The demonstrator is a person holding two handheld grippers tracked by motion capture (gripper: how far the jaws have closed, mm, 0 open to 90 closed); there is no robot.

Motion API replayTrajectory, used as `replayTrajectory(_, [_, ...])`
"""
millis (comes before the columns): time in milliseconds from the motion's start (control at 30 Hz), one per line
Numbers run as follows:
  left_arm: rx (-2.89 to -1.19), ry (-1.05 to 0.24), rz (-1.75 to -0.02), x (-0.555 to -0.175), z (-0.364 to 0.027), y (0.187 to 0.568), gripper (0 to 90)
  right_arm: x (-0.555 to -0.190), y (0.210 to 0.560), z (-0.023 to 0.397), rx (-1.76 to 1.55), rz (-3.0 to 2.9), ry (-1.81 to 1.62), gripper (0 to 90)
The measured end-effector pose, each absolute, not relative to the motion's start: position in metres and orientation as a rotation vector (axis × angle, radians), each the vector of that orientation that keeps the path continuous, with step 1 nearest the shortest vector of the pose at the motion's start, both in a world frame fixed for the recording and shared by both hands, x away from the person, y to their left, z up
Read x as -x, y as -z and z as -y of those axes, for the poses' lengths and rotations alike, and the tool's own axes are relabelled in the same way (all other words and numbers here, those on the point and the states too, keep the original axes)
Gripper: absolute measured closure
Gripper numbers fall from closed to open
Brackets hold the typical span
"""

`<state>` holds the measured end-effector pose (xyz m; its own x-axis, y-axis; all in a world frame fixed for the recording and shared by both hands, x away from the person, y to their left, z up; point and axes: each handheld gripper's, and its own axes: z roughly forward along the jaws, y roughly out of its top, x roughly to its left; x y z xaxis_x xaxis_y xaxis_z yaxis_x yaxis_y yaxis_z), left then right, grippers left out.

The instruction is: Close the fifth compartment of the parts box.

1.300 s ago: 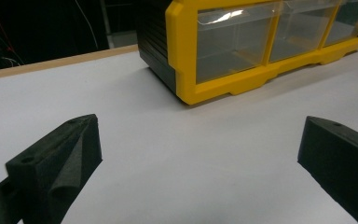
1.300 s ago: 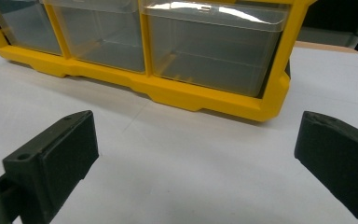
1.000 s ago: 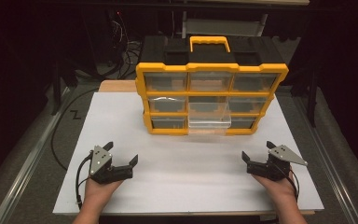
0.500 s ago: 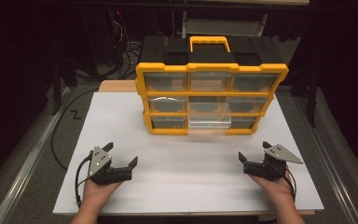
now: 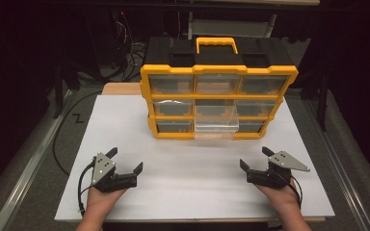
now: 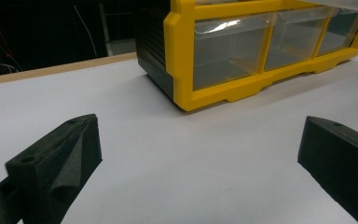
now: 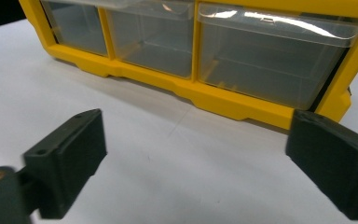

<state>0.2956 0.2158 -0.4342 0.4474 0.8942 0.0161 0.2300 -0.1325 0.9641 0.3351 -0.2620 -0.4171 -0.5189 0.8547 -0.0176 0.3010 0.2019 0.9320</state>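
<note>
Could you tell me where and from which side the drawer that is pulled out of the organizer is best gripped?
Probably by the clear drawer's front wall, from the person's side. It sticks out of the yellow organizer in the middle column, so an open claw could likely close over its exposed front lip.

2 black hand-held grippers (image 5: 124,160) (image 5: 256,158), grey three-cornered plates, trailing black cables

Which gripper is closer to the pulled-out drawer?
Right. The right gripper sits just right of the drawer and nearer the person; the left gripper is farther off to its left.
</note>
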Motion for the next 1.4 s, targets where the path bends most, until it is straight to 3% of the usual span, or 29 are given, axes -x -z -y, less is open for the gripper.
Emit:
replayTrajectory(1100, [-1.638, -0.769, -1.021, -0.299, -0.22, 0.436, 0.0, -0.333, 0.411, 0.26, -1.058, -1.908, -1.302, 90.0])
replayTrajectory(1400, [-1.628, -0.754, -1.024, -0.298, -0.222, 0.436, 0.1, -0.333, 0.408, 0.257, -1.038, -1.917, -1.308, 90.0])
